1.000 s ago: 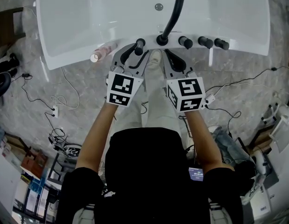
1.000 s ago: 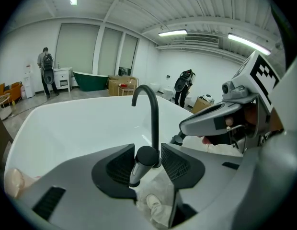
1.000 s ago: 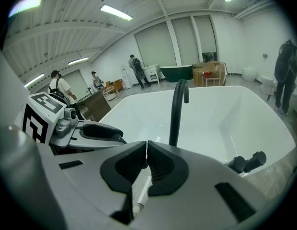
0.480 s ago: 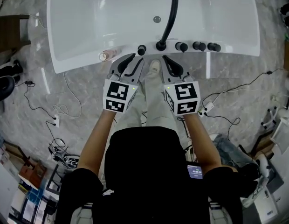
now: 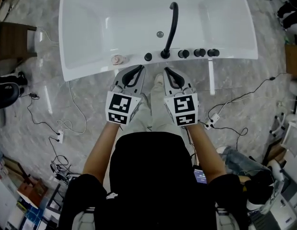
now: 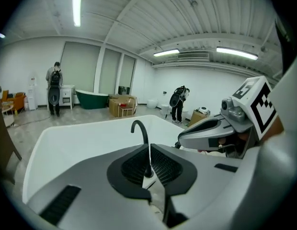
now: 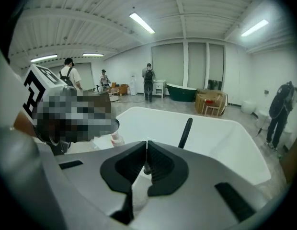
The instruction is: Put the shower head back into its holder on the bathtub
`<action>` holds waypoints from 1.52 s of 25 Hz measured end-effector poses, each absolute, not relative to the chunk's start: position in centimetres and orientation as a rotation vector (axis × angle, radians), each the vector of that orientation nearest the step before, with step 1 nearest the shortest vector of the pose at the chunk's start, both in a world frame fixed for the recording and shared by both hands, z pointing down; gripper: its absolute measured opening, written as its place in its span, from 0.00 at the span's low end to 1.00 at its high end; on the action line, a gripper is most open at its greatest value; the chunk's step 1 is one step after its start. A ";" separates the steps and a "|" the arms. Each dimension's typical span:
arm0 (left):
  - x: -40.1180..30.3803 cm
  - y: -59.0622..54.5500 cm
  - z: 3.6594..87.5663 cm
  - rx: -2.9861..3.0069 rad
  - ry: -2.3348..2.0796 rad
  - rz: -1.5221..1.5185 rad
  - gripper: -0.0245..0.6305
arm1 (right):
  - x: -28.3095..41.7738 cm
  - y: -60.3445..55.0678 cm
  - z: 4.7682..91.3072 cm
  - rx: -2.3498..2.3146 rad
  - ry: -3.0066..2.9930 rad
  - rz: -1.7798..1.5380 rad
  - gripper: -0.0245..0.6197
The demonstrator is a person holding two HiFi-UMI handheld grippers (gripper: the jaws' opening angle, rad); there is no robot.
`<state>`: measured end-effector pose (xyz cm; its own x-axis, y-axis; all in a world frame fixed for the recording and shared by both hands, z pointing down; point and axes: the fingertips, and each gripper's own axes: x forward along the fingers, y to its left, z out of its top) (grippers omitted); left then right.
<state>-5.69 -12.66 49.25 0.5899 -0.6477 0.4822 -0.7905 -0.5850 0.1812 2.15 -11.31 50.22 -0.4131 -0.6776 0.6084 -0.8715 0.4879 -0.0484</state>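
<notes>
The black shower head (image 5: 148, 56) stands upright in its holder on the near rim of the white bathtub (image 5: 91, 66), just left of the black faucet spout (image 5: 172, 28). My left gripper (image 5: 140, 69) hangs a short way in front of the rim, apart from the shower head. Its jaws are closing and almost meet, with nothing between them. In the left gripper view the left gripper (image 6: 149, 145) points at the spout (image 6: 140, 128). My right gripper (image 5: 165, 70) is beside it, shut and empty. The right gripper view shows the right gripper (image 7: 147, 143) and the tub (image 7: 225, 138).
Three black knobs (image 5: 199, 52) line the rim right of the faucet, and a pink bottle (image 5: 118, 59) stands left of the shower head. Cables (image 5: 62, 126) trail over the marble floor on both sides. People stand far off in the room (image 6: 54, 87).
Both grippers have drawn back from the tub rim and risen. The left jaws, open around the shower head a second ago, have let go and closed. The shower head stays in its holder.
</notes>
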 end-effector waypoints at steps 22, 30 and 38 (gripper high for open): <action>-11.6 -4.8 32.1 2.682 -1.297 0.316 0.06 | 0.3 -4.7 32.9 1.527 -2.382 0.244 0.07; -10.9 -3.0 28.6 2.729 -1.278 0.208 0.06 | 0.9 -3.3 29.6 1.586 -2.395 0.129 0.07; -8.6 -3.8 24.1 2.786 -1.272 0.148 0.06 | 3.0 -4.1 25.7 1.636 -2.452 0.097 0.07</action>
<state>-8.56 -3.81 24.10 0.6518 -0.7490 0.1192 -0.7563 -0.6536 0.0287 2.97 -4.13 25.72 -0.3720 -0.9074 0.1954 -0.9201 0.3883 0.0519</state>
